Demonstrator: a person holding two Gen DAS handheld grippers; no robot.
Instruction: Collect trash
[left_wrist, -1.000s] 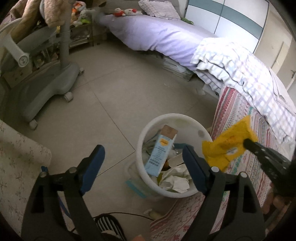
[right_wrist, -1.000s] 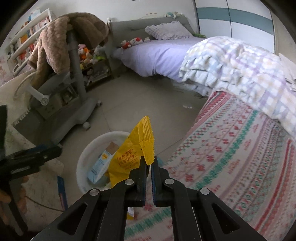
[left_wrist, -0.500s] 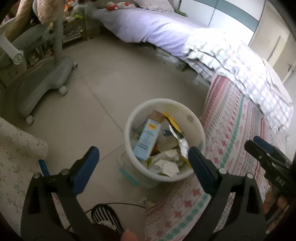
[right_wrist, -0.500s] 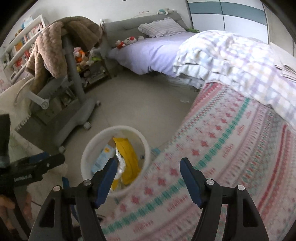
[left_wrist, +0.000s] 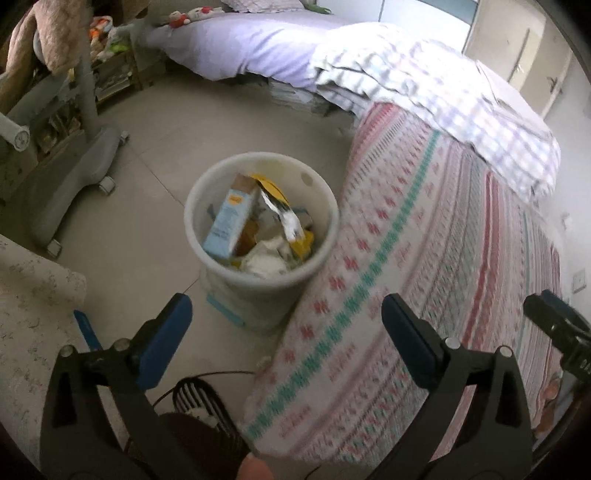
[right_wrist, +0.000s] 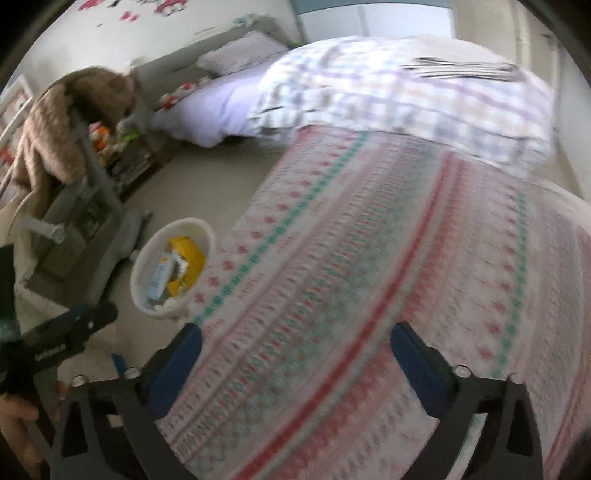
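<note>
**Yellow wrapper in the bin, both grippers wide open**

The white trash bin (left_wrist: 258, 236) is standing on the floor, right beside the edge of the bed with the patterned bedspread (left_wrist: 424, 258). The yellow snack wrapper (left_wrist: 284, 214) is lying inside the bin, on top of the other trash. Its long side is running from the back of the bin toward the front, tilted down, with its shiny silver inside showing. Just beside it, a light blue carton (left_wrist: 229, 221) is leaning in the bin with its brown top end pointing up and back. White crumpled paper (left_wrist: 266, 258) is sitting under them.

The left gripper (left_wrist: 284, 332) is hanging above the floor and the bedspread edge, near the bin. Its jaws have just been opening, and they are standing wide apart with nothing between them.

The right gripper (right_wrist: 295, 354) is hanging over the bedspread, well apart from the bin. Its jaws have just been opening too. They are wide apart and holding nothing. The picture from this side is blurry.
</note>
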